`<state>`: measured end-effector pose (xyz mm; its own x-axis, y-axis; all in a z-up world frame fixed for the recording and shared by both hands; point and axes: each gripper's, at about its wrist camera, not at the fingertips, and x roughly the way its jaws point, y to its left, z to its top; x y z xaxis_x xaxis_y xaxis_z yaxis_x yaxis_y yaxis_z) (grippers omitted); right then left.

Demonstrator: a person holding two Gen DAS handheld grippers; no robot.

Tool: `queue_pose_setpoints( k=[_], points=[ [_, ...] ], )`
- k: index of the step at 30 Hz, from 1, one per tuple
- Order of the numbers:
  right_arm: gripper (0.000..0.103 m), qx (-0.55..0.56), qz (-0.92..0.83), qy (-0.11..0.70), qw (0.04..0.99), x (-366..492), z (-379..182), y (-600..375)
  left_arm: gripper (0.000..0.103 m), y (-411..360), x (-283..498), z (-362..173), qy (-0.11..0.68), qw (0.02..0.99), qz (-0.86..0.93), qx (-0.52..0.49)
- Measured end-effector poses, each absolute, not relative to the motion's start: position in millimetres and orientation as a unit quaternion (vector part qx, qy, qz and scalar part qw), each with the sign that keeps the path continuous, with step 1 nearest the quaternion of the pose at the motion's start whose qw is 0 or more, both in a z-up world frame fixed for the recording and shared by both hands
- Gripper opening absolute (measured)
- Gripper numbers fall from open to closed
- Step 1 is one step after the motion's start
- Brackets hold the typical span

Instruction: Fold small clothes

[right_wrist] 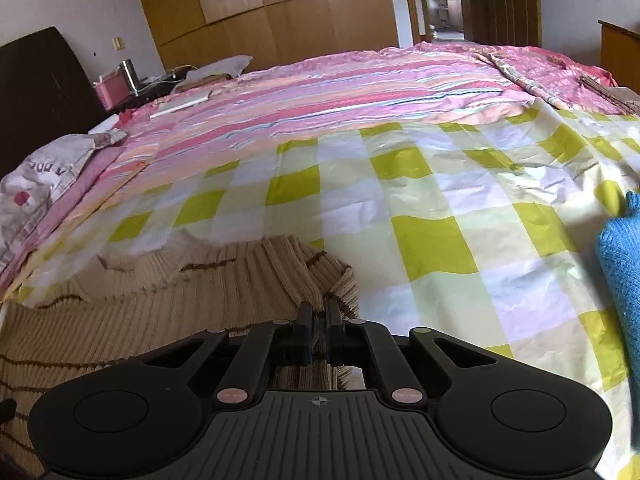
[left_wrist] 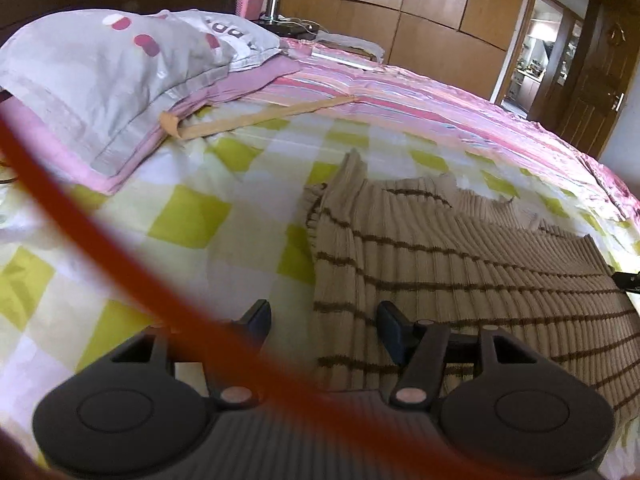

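We judge the ribbed sweater (left_wrist: pixel 460 272), lying on the bed (right_wrist: pixel 440 208), soft and floppy: our right hand-held gripper (right_wrist: pixel 318 320) pinches its 3-o'clock edge, while the left hand-held gripper (left_wrist: pixel 324 320) gapes, straddling its 9-o'clock edge.

Beige brown-striped sweater (left_wrist: pixel 460 264), green-checked sheet (right_wrist: pixel 432 200).

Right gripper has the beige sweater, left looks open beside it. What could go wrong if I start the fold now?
1. Only the right gripper pinches the striped sweater; the left gripper is open, straddling its edge, so a fold may drag lopsided.
2. The red cable crosses the left view and might snag.
3. The blue knit lies nearby and could get swept.
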<state>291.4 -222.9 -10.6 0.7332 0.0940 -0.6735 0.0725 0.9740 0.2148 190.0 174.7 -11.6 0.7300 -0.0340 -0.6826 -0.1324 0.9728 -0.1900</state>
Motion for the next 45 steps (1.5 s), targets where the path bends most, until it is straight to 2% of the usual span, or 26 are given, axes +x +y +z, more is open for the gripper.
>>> queue_pose_setpoints(
  k=[7, 11, 16, 21, 29, 36, 45],
  points=[
    [0.013, 0.086, 0.034, 0.321, 0.942, 254.6, 13.1, -208.7, 0.064, 179.1, 164.1, -0.9, 0.361, 0.924, 0.025, -0.127],
    [0.013, 0.07, 0.03, 0.36, 0.93, 252.3, -7.1, -204.1, 0.064, 175.6, 159.1, -11.1, 0.38, 0.918, 0.022, -0.115],
    [0.013, 0.142, 0.034, 0.365, 0.92, 250.0, -3.1, -222.0, 0.063, 171.3, 156.0, -19.5, 0.391, 0.914, 0.021, -0.103],
    [0.013, 0.173, 0.051, 0.351, 0.919, 233.1, 8.0, -237.4, 0.063, 154.9, 137.0, 5.9, 0.342, 0.937, 0.008, -0.07],
    [0.013, 0.228, 0.064, 0.383, 0.893, 221.4, -11.4, -260.3, 0.067, 68.4, 115.4, 25.7, 0.289, 0.952, -0.093, 0.039],
    [0.016, 0.244, 0.073, 0.393, 0.884, 206.9, -16.1, -280.9, 0.067, 4.4, 130.0, 6.0, 0.33, 0.927, -0.164, 0.067],
    [0.016, 0.262, 0.084, 0.392, 0.878, 189.2, -22.6, -296.3, 0.067, -34.5, 134.5, -3.5, 0.356, 0.914, -0.176, 0.08]
  ],
)
